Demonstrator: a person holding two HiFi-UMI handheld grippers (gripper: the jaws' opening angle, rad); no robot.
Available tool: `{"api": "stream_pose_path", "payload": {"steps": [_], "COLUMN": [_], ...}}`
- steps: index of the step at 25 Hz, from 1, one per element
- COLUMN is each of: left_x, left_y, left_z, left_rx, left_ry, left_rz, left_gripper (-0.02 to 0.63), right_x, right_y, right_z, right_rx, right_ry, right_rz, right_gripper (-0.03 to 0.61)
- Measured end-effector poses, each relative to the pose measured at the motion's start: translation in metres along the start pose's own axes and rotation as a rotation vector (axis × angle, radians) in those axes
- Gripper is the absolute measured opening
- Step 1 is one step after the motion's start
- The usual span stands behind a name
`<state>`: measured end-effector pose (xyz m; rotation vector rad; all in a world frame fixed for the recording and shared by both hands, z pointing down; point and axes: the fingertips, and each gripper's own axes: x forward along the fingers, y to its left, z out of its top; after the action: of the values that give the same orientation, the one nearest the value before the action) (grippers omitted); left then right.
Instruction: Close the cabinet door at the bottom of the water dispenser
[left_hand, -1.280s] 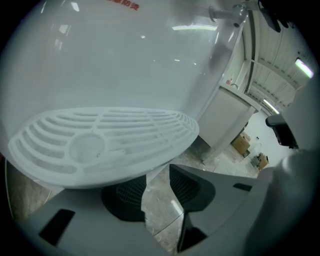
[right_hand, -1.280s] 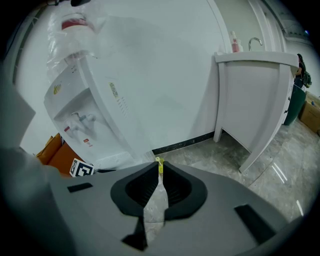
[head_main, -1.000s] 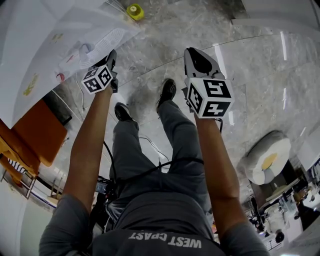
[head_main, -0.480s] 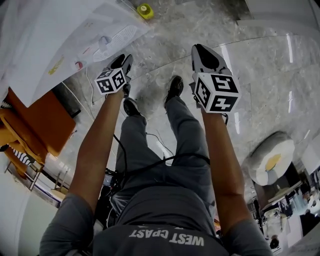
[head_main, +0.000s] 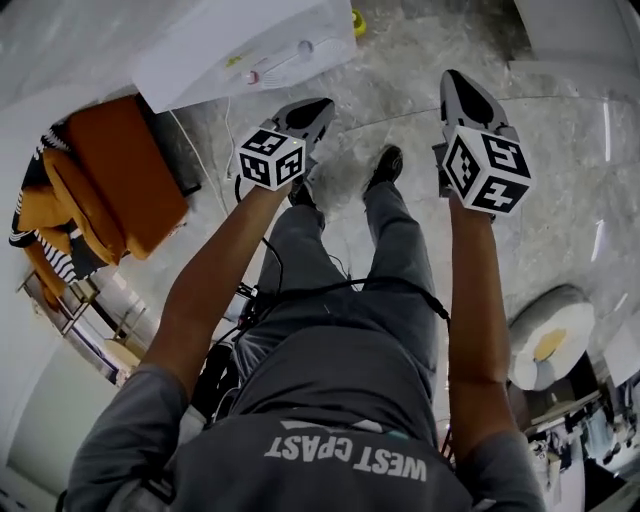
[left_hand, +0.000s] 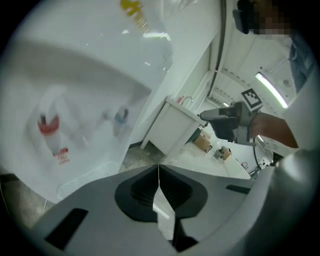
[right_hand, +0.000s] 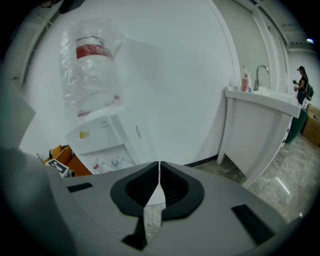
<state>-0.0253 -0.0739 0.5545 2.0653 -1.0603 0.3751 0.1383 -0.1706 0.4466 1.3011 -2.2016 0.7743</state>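
The white water dispenser (head_main: 250, 40) stands at the top of the head view, its taps facing me. In the right gripper view it stands at the left (right_hand: 97, 137) under a wrapped bottle (right_hand: 92, 65). Its bottom cabinet door is hidden in every view. My left gripper (head_main: 316, 110) hangs just below and to the right of the dispenser's front; its jaws have just closed and meet with nothing between them (left_hand: 159, 167). My right gripper (head_main: 455, 88) is held level with it further right, also shut and empty (right_hand: 159, 164). Neither touches the dispenser.
An orange chair (head_main: 110, 190) stands left of the dispenser. The person's legs and shoes (head_main: 385, 165) are on the marble floor below the grippers. A white sink counter (right_hand: 260, 125) stands to the right, with another person (right_hand: 302, 82) behind it. Cables trail by the legs.
Both grippers have risen toward the camera and look larger. The view has swung, so the dispenser now sits at top centre and the orange chair higher on the left.
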Motion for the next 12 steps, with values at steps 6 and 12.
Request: {"api": "stream_pose_path", "payload": {"steps": [6, 12], "left_x": [-0.068, -0.158], "left_y": [-0.035, -0.06], "left_z": [0.098, 0.177], "left_rx": [0.117, 0.215], "left_ry": [-0.145, -0.299], "left_rz": [-0.032, -0.01], "left_gripper": [0.019, 0.018], "right_x": [-0.036, -0.084], "right_y": [0.038, 0.089], "right_z": [0.055, 0.107], "right_rx": [-0.055, -0.125], "right_ry": [-0.066, -0.138], "right_rz": [0.043, 0.09], "right_gripper": [0.029, 0.029]}}
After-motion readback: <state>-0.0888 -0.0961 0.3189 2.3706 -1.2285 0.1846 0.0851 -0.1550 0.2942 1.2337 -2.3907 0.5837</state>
